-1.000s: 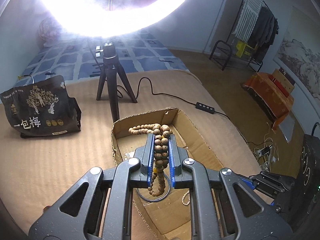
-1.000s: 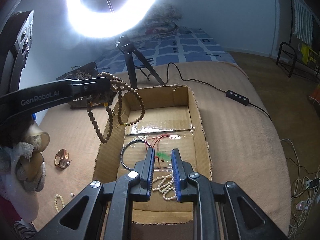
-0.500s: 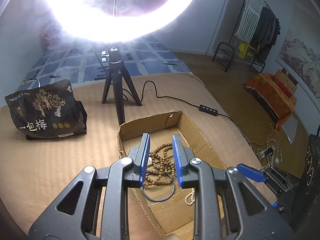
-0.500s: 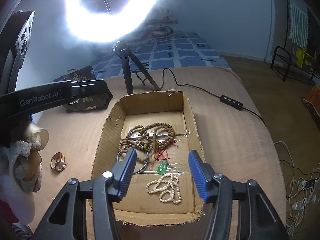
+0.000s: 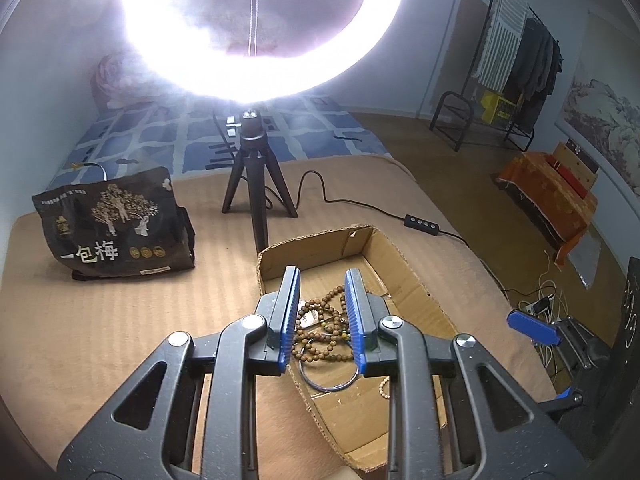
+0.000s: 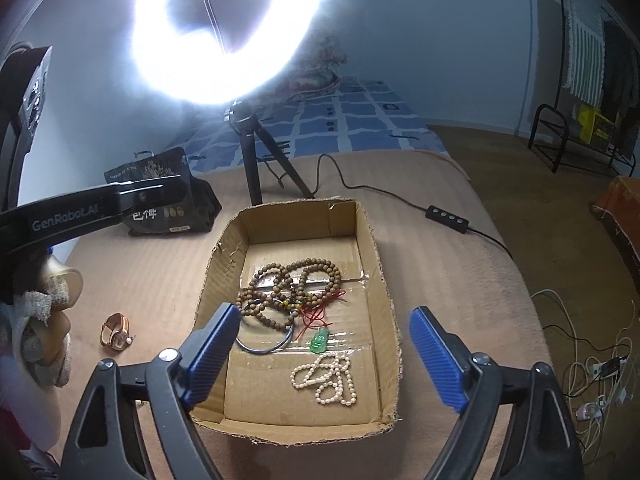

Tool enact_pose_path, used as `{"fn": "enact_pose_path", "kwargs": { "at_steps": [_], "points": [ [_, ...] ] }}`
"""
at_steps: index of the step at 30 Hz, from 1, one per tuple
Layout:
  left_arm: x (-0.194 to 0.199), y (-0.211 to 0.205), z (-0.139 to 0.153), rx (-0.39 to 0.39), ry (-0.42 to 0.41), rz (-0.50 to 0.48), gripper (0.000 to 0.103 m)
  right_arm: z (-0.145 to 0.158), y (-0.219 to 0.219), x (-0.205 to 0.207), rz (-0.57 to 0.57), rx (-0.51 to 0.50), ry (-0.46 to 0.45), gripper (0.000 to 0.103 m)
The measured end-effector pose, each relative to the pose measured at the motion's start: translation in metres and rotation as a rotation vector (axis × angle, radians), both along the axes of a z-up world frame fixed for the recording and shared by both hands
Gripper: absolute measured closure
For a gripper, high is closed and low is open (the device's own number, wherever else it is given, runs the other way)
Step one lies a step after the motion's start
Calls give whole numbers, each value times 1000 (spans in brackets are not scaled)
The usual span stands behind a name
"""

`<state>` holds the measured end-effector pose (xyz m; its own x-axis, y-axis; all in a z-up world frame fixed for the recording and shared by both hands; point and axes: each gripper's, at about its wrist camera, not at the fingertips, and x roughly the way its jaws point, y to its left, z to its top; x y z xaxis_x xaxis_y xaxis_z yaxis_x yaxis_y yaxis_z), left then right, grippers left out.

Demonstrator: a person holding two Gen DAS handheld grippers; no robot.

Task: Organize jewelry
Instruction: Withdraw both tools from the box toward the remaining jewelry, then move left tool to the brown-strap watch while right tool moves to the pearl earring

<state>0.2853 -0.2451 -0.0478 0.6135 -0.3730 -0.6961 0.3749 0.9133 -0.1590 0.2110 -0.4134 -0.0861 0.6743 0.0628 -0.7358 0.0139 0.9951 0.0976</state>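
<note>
A shallow cardboard box (image 6: pixel 374 256) lies on the tan bed cover. In it lie a long brown wooden bead strand (image 6: pixel 296 284), a dark bangle (image 6: pixel 262 346), a green pendant on red cord (image 6: pixel 320 340) and a white pearl strand (image 6: pixel 326 376). My left gripper (image 5: pixel 322 312) is open and empty above the box's left side, over the wooden beads (image 5: pixel 320 332); it shows in the right wrist view (image 6: pixel 160 196). My right gripper (image 6: pixel 324 354) is wide open and empty above the box's near end. A brown watch (image 6: pixel 116 330) lies on the cover left of the box.
A ring light on a black tripod (image 5: pixel 256 184) stands just behind the box, its cable and switch (image 6: pixel 446 214) trailing right. A dark printed bag (image 5: pixel 112 228) sits at the left. The bed's right edge drops to a floor with cables (image 6: pixel 592 368).
My left gripper opened and let the wooden bead strand fall into the box, then drew back slightly. My right gripper opened wide and rose above the box.
</note>
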Motion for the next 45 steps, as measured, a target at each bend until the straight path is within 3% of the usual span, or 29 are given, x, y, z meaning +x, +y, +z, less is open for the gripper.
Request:
{"fn": "enact_pose_path", "kwargs": {
  "at_steps": [1,3,7,11,21,26,31,38,45],
  "points": [
    [-2,2,2,0,-4,0,80,2,0,-2,-4,-4,-6,10],
    [-7,7,7,-7,-15,0,68,5,1,-4,-13,-11,-16,7],
    [-20,19,18,-9,-43,1,65,14,4,-10,-23,-23,-39,4],
    [-32,36,27,-17,-62,2,47,22,11,-16,-20,-35,-59,3],
    [-50,119,34,27,-71,63,46,42,44,-37,25,-17,-133,0],
    [-52,176,17,52,-39,136,46,44,74,-47,100,-8,-149,0],
    [-50,225,-15,33,48,195,46,36,113,-55,198,-31,-145,0],
    [-46,242,-60,-31,197,194,46,6,156,-61,317,-41,-74,0],
    [-36,235,-96,2,270,171,46,-38,190,-62,431,-95,37,6]
  ]
}}
